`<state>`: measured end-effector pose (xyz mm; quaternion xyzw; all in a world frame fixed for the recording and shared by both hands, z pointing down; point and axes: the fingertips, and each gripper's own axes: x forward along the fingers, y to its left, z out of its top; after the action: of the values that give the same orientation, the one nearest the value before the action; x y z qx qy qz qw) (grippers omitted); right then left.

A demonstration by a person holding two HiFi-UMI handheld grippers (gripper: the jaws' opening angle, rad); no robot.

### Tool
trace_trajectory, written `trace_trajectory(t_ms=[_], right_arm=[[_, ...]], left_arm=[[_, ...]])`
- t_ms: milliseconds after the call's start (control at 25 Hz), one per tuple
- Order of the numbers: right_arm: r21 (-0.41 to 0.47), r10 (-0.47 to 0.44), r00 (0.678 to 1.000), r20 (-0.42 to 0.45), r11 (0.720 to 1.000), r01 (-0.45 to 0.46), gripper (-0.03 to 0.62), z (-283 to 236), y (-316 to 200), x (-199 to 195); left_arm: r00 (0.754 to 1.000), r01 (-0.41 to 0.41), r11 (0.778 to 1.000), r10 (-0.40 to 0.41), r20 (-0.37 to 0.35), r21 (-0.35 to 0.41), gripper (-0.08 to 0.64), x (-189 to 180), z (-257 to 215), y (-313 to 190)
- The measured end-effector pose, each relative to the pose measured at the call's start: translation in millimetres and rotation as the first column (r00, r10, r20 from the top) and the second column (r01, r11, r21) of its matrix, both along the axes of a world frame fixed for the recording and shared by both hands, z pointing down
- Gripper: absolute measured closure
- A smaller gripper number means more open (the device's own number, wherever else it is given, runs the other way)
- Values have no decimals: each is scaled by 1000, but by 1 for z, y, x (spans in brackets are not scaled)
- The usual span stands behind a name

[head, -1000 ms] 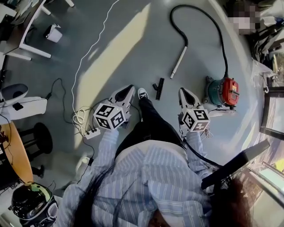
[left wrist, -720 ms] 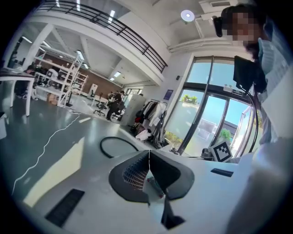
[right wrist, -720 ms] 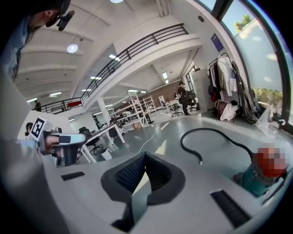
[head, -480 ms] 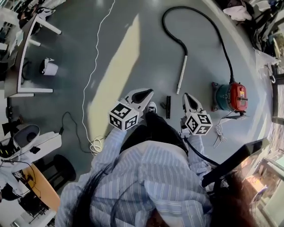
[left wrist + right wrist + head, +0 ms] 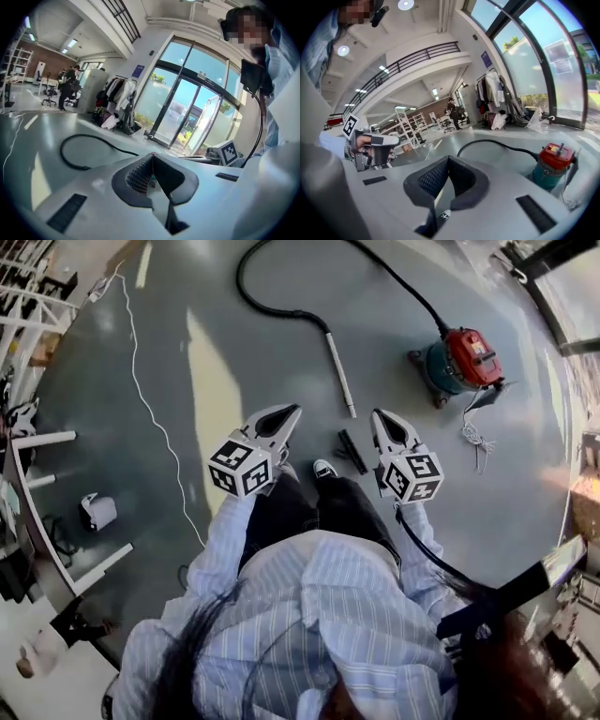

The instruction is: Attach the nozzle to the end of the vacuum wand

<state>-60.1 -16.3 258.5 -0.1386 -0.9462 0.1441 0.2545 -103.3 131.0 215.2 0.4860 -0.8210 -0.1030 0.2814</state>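
Note:
The silver vacuum wand [image 5: 340,374] lies on the grey floor, joined to a black hose [image 5: 272,307] that loops round to the red and teal vacuum cleaner [image 5: 457,360]. The black nozzle [image 5: 352,451] lies on the floor just short of the wand's free end, beside my shoe [image 5: 324,468]. My left gripper [image 5: 292,410] hangs to the left of the nozzle, shut and empty. My right gripper [image 5: 377,414] hangs to its right, also shut and empty. The right gripper view shows the vacuum cleaner [image 5: 553,164] and hose [image 5: 497,143] ahead; the left gripper view shows the hose [image 5: 75,152].
A thin white cable [image 5: 150,409] runs across the floor at the left. White table legs [image 5: 37,442] and a small white object [image 5: 97,510] stand further left. Glass doors [image 5: 187,112] and clothes racks [image 5: 492,101] lie beyond the floor. Loose cord [image 5: 476,437] lies by the vacuum.
The view has swung round and both grippers have swept sideways with the person. The wand, nozzle and vacuum cleaner now sit higher and more to the left. Both grippers stay shut.

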Motion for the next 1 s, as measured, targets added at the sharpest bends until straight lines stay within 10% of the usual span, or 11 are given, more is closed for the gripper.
trace_trajectory(t_ms=[240,280,480,800,1000], right_arm=[[-113,197,972,-130,971,-212,544,25,-8,-1],[-149,209,966,-151,961,-232,454,30,-3,0],[-144,427,892,-148,883,-447,448,51,12,16],[-187,554,810,-194,790,-584,428,105,21,60],[-51,590,767,-251,783,-619,399,171,23,115]], left_arm=[[933,-359,933,359,21,1,554,-65,16,-52],[907,-421,907,421,21,3,554,-69,19,-57],[739,-674,738,672,-39,-42,552,-73,53,-66],[618,-786,615,778,-113,-62,540,-60,123,-82],[466,-875,454,884,-36,-166,476,-26,176,-103]])
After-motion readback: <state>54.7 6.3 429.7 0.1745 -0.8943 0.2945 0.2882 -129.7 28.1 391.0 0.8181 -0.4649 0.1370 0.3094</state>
